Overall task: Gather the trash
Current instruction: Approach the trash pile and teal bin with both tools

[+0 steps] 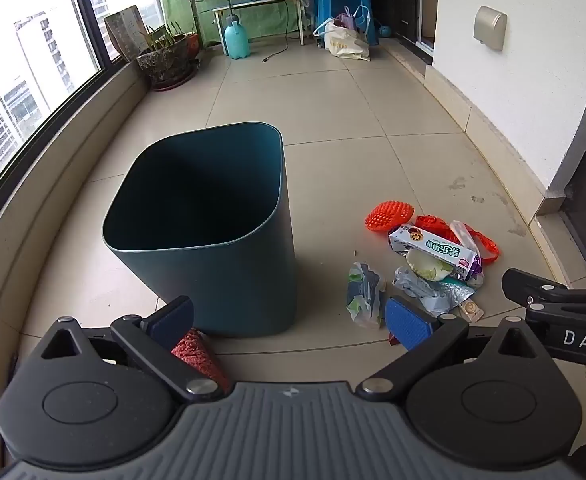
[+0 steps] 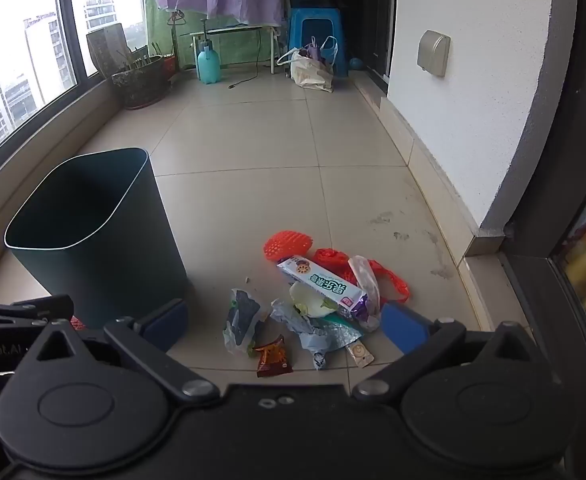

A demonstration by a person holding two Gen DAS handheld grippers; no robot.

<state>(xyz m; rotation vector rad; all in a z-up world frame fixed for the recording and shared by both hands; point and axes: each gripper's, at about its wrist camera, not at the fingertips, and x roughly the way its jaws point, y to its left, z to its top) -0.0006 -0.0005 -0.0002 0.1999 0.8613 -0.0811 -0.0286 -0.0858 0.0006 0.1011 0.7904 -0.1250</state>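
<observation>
Hovering over the litter, both tongs spread

I hold the left tongs (image 1: 291,322) released, just this side of the bin (image 1: 209,236), which stands upright on the floor ahead of them. A red mesh scrap (image 1: 197,354) lies under their left finger. My right tongs (image 2: 285,326) are released too, and the trash pile (image 2: 317,304) sits on the tiles between their fingers and just beyond, with the bin to their left.

Red mesh scrap (image 1: 197,354) half behind fingers (image 1: 171,322).
</observation>
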